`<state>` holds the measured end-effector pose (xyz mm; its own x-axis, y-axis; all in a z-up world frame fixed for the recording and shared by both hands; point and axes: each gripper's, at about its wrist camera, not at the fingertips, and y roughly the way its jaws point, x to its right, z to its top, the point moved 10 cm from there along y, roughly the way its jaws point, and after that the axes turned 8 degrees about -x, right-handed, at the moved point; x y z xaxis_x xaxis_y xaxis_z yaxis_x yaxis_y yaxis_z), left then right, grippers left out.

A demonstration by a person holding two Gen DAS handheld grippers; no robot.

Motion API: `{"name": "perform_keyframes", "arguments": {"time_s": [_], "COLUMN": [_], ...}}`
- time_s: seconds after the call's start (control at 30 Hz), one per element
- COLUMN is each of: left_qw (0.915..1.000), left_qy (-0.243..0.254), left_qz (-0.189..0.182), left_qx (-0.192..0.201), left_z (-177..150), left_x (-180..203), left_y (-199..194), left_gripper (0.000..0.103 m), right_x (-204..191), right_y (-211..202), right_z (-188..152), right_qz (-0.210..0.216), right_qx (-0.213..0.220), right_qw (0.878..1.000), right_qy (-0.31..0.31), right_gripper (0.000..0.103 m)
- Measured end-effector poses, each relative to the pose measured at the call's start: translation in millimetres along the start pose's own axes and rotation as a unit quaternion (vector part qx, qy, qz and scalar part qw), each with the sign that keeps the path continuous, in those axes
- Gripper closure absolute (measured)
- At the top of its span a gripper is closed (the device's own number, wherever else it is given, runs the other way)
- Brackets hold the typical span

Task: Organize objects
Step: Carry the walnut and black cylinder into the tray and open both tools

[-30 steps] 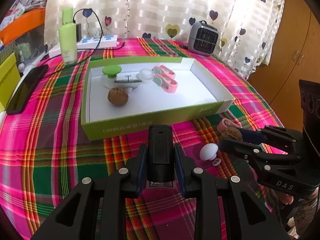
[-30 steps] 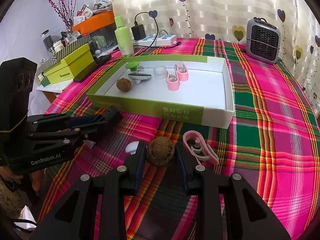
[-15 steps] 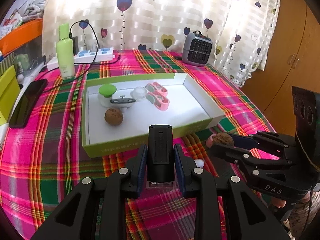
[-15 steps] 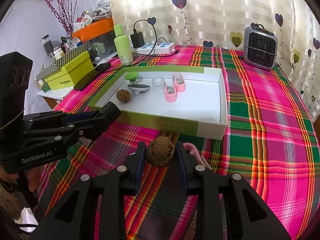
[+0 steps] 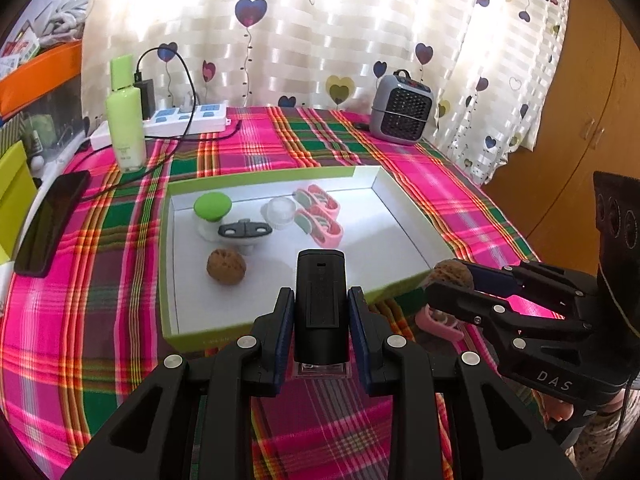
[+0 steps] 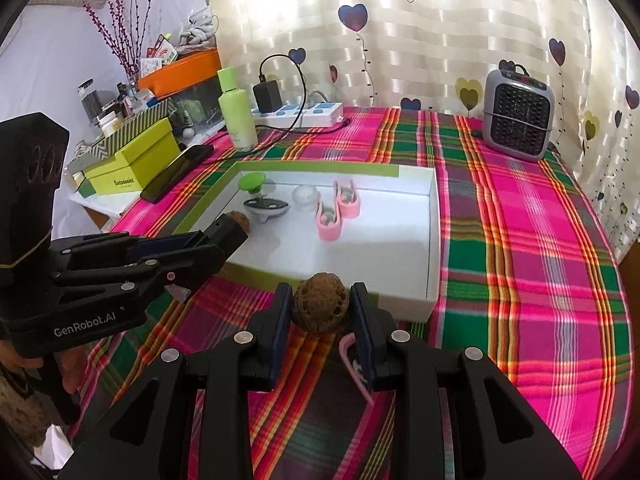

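- A black block (image 5: 320, 304) is being clamped upright between the pads of the left gripper (image 5: 320, 328), held above the table (image 5: 100, 320) just in front of the box (image 5: 168, 280).
- A carved walnut (image 6: 320, 304) is being clamped between the pads of the right gripper (image 6: 320, 312), held over the plaid cloth at the box's near wall (image 6: 340, 280).
- In the left view, the right gripper (image 5: 452, 284) is being seen from the side at the box's near right corner, with its walnut (image 5: 452, 274) at the tips.
- In the right view, the left gripper (image 6: 228, 232) is being seen from the side, its tip overlapping the box's left rim.
- A pink clip (image 5: 438, 322) is lying on the cloth, partly hidden under the right gripper; in the right view its loop (image 6: 346, 350) is showing between that gripper's fingers.
- Inside the box, a second walnut (image 5: 226, 270) is lying near the left wall, well apart from the held one.
- Behind it, a green-capped piece (image 5: 212, 210), a grey piece (image 5: 245, 231), a clear cap (image 5: 282, 212) and two pink clips (image 5: 320, 216) are being kept in a loose row.
- Outside the box, a phone (image 5: 52, 222) is lying to the left, with a green bottle (image 5: 126, 124) and a power strip (image 5: 184, 120) behind it.
- A small grey heater (image 6: 518, 120) is standing at the table's far right, by the curtain.
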<state>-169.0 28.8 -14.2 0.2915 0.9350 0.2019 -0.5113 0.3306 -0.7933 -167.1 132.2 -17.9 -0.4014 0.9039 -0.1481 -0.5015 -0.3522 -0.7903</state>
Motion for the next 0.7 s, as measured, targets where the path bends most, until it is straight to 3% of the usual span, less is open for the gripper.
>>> {"name": "perform_keyframes", "arguments": {"time_s": [0.7], "left_qw": [0.9996], "left_qy": [-0.024], "left_qz": [0.000], "left_qx": [-0.012], "left_z": [32.7], "left_x": [-10.2], "left_y": [38.9], "left_gripper": [0.078], "right_x": [38.4], "right_y": [34.8], "right_z": [40.9], "right_qz": [-0.012], "right_qx": [-0.006], "right_qw": [1.000], "right_qy": [0.027], "right_gripper": [0.072]}}
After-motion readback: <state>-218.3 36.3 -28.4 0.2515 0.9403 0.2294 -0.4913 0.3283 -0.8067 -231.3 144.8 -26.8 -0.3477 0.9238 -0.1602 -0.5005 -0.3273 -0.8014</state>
